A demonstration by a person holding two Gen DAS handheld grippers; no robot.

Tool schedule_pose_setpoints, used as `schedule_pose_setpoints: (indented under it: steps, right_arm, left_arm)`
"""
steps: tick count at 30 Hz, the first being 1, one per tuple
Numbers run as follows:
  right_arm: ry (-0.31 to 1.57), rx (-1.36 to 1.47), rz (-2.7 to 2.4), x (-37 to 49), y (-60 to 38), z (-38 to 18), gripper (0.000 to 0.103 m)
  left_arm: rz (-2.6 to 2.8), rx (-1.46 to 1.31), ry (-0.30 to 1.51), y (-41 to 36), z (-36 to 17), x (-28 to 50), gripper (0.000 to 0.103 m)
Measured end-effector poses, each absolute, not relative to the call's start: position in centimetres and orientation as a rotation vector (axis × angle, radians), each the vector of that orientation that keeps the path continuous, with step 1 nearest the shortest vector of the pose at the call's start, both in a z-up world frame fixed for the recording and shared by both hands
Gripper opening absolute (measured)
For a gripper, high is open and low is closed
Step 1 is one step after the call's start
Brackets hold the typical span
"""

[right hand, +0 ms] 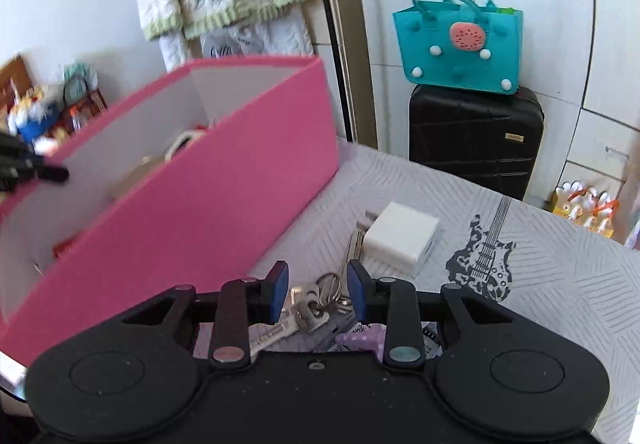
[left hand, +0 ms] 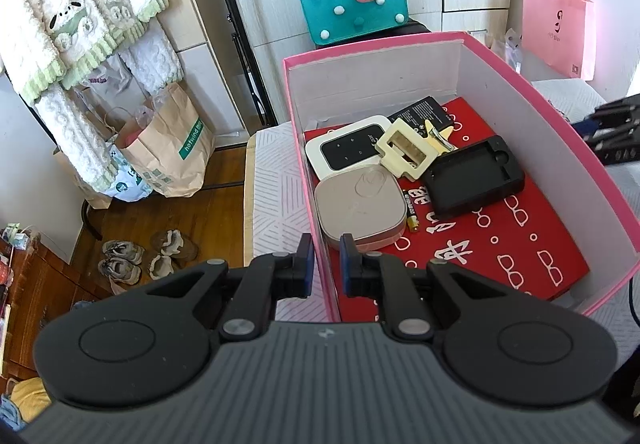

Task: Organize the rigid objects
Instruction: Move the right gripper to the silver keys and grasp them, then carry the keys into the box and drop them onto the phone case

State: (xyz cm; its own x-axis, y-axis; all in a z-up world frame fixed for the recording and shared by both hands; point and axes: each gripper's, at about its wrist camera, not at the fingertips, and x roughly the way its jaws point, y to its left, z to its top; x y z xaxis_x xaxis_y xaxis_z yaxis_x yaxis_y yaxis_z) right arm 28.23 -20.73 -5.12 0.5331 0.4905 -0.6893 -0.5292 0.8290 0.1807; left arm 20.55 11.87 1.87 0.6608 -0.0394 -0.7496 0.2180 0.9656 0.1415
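Note:
A pink box stands on the bed with a red booklet on its floor. Inside lie a beige rounded case, a white device with a black screen, a cream buckle, a black silicone case, a black battery pack and an AA battery. My left gripper straddles the box's near left wall, slightly apart, gripping nothing I can see. My right gripper is open over a bunch of keys on the bedspread, right of the box. A white charger lies just beyond.
A purple item lies under the right gripper. A black suitcase with a teal bag stands past the bed. Paper bags and shoes sit on the wooden floor at left. A pink bag hangs at right.

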Motion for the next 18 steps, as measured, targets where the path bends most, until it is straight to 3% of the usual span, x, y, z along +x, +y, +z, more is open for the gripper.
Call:
schedule_pose_setpoints:
  steps: [4, 6, 7, 10, 18]
  right_arm:
    - [0.785, -0.135, 0.569, 27.8, -20.0, -6.0, 0.037]
    - [0.773, -0.172, 0.562, 27.4, -19.6, -6.1, 0.025]
    - [0.782, -0.192, 0.567, 27.2, -19.3, -6.2, 0.014]
    - [0.761, -0.233, 0.583, 26.4, -18.9, -5.9, 0.004]
    - [0.765, -0.184, 0.605, 26.1, -18.9, -5.4, 0.003]
  left_arm:
    - [-0.155, 0.213, 0.849, 12.1, 2.1, 20.7, 0.012]
    - [-0.157, 0.218, 0.850, 12.1, 2.1, 20.7, 0.012]
    - [-0.155, 0.222, 0.850, 12.0, 2.1, 20.7, 0.012]
    - [-0.155, 0.219, 0.850, 12.0, 2.1, 20.6, 0.012]
    - [-0.157, 0.217, 0.850, 12.1, 2.1, 20.6, 0.012]
